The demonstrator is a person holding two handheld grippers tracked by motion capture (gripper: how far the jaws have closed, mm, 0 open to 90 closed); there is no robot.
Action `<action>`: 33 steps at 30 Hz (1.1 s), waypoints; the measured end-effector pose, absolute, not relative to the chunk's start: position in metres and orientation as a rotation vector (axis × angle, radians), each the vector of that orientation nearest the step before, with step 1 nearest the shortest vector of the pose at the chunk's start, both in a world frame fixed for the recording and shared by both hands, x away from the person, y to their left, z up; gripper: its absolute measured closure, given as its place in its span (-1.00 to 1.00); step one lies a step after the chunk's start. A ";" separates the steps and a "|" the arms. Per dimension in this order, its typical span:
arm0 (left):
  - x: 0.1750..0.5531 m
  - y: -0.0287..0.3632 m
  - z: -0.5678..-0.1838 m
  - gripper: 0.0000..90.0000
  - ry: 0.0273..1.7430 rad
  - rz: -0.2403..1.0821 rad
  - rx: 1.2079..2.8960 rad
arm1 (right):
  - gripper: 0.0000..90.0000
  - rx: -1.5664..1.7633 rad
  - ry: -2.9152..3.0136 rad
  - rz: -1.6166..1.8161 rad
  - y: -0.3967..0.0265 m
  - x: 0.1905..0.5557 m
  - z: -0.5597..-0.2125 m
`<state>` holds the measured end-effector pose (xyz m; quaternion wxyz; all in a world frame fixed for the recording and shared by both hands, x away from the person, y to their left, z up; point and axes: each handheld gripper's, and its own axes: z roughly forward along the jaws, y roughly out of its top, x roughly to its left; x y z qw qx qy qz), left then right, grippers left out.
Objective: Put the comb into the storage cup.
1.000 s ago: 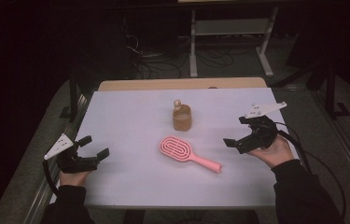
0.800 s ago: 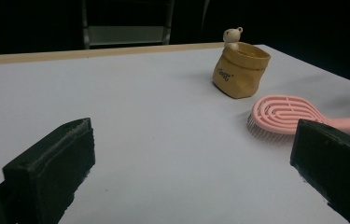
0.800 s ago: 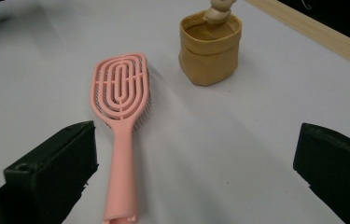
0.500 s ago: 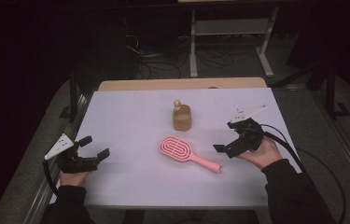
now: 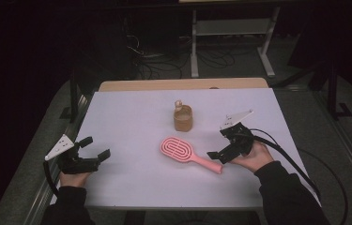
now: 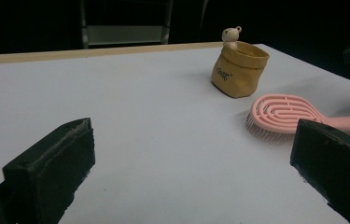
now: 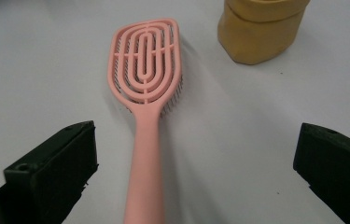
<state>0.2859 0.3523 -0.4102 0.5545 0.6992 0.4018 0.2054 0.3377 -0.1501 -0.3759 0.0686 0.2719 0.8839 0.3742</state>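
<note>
One hairbrush (image 5: 183, 149), one pouch (image 5: 183, 118)

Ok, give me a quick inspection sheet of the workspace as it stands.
Surface: white table, flat, wooden strip along the far edge.
Job's things: pink brush lying bristles down, handle toward the right gripper; tan pouch upright behind it, a small bear figure at its rim.
Clutter: nothing seen.
Grippers: right gripper open at the handle's end, not gripping; left gripper open, apart from everything.
Cables: black cable trailing from the right gripper off the table.
Surroundings: dark; metal frame and floor wires behind.
</note>
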 end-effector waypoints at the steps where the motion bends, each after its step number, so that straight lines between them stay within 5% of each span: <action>1: 0.286 0.352 -0.410 -1.00 0.949 0.486 1.652 | -1.00 0.820 2.668 1.123 -0.149 0.338 -0.377; 33: 0.286 0.353 -0.410 -1.00 0.942 0.479 1.655 | -1.00 0.739 2.865 0.893 -0.101 0.349 -0.405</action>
